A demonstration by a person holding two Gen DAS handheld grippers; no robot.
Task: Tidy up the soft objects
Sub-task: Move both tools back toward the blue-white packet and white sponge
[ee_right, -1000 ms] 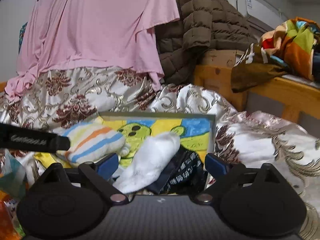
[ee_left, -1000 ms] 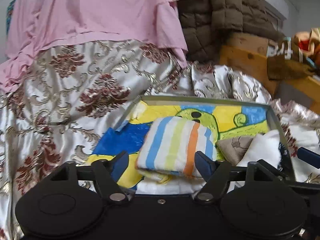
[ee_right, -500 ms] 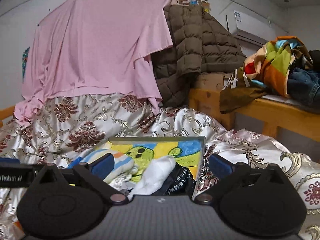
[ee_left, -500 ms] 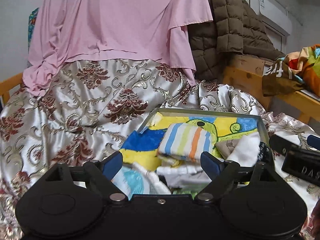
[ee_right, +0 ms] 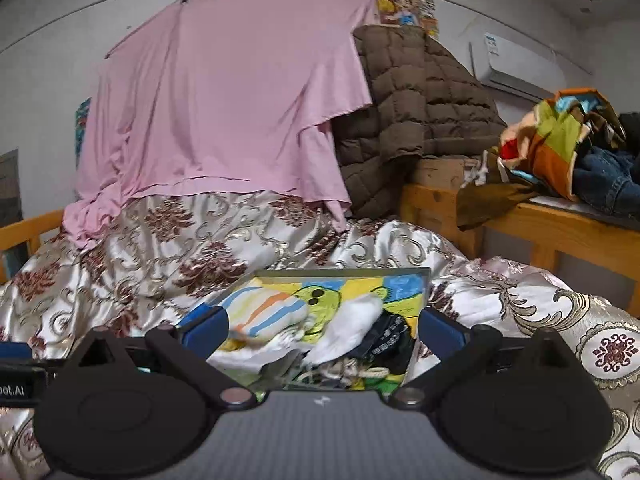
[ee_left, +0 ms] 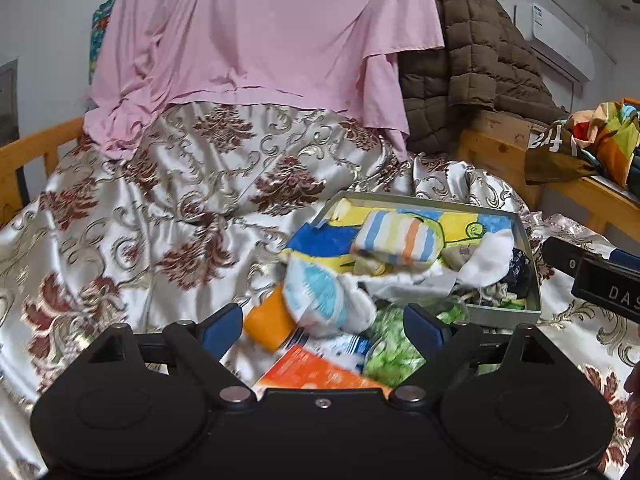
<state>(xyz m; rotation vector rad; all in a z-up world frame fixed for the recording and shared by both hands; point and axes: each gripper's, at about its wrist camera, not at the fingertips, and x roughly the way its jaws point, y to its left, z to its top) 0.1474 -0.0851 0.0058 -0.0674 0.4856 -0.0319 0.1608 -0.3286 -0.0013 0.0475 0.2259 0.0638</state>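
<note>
A grey metal tray [ee_left: 532, 272] with a cartoon-print lining lies on the patterned bedspread. In it lie a striped folded cloth [ee_left: 396, 236], a white sock [ee_left: 488, 260] and a dark printed cloth [ee_left: 520, 272]. The tray [ee_right: 420, 272], striped cloth [ee_right: 264, 312], white sock [ee_right: 352, 320] and dark cloth [ee_right: 384, 340] also show in the right wrist view. My left gripper [ee_left: 322, 326] is open and empty above a loose heap: a blue-and-white cloth [ee_left: 320, 296], an orange item [ee_left: 268, 320], a green cloth [ee_left: 392, 348]. My right gripper [ee_right: 320, 330] is open and empty, above the tray's near end.
A pink sheet [ee_left: 260, 40] and a brown quilted jacket [ee_left: 472, 72] hang at the back. A wooden shelf [ee_right: 560, 224] on the right holds piled clothes [ee_right: 560, 148]. A wooden bed rail [ee_left: 36, 152] is at the left. The right gripper's body [ee_left: 600, 280] shows at the left view's right edge.
Both grippers have pulled back and up from the tray, still open. The striped cloth stays in the tray. The heap in front of the tray has come into the left view.
</note>
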